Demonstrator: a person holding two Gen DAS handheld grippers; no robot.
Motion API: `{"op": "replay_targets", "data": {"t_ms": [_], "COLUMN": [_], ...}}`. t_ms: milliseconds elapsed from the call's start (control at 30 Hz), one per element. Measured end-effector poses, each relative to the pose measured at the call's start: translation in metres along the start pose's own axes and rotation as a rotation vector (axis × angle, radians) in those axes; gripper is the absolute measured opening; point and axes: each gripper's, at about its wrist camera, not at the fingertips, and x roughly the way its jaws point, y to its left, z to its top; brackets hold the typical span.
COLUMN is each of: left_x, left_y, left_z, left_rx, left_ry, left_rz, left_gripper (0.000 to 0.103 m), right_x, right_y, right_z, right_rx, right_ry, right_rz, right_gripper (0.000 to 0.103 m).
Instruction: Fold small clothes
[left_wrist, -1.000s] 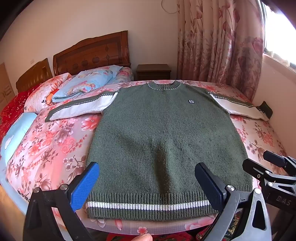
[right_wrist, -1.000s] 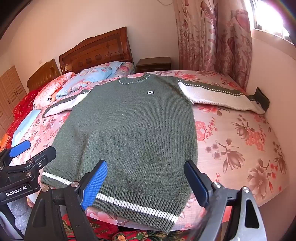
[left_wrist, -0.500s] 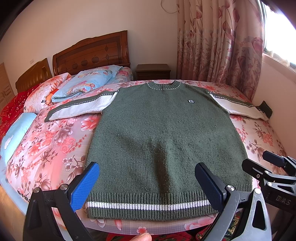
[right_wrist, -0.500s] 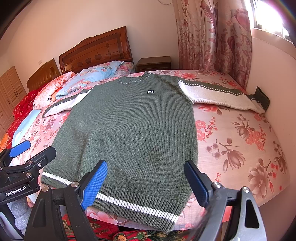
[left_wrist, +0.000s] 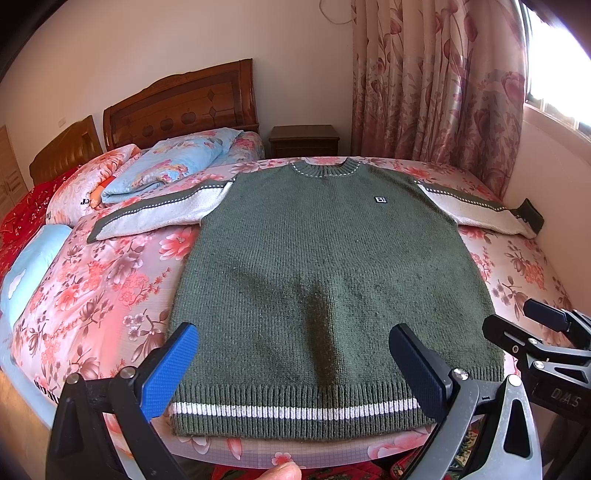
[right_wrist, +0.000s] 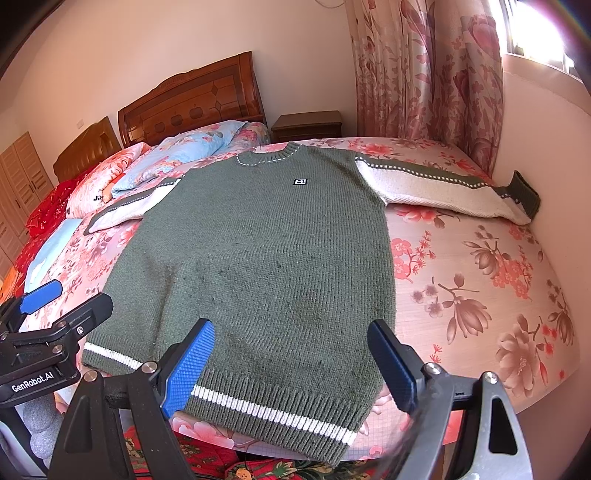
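Green knit sweater (left_wrist: 325, 266) flat on bed (right_wrist: 480, 266); looks soft, thick, floppy. Left gripper (left_wrist: 291, 365), right gripper (right_wrist: 291, 360) jaws spread, empty. Likely best hold: sleeve cuffs or ribbed hem corners.

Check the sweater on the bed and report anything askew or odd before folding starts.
The green sweater lies flat, sleeves spread. One oddity: the right sleeve's cuff bends up against the wall instead of lying flat. Both hand-held grippers are open.
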Motion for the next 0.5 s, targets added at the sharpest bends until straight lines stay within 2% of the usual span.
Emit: {"op": "replay_targets", "data": {"t_ms": [400,467,500], "left_x": [0.020,0.029,0.034], "left_y": [-0.005,-0.007,-0.007], "left_z": [0.005,0.007,0.010], "left_rx": [0.016,0.035,0.043], "left_ry": [0.037,0.071,0.055], "left_rz": [0.000,0.004,0.007], "left_gripper": [0.103,0.103,0.103], "right_x": [0.017,0.027,0.031], "right_y": [-0.009,-0.021,-0.026], "right_z": [0.004,0.006,0.006], "right_rx": [0.023,0.062,0.084], "right_ry": [0.033,0.062,0.072], "right_rz": [0.014,0.050,0.056], "right_gripper": [0.086,0.086,0.086]}}
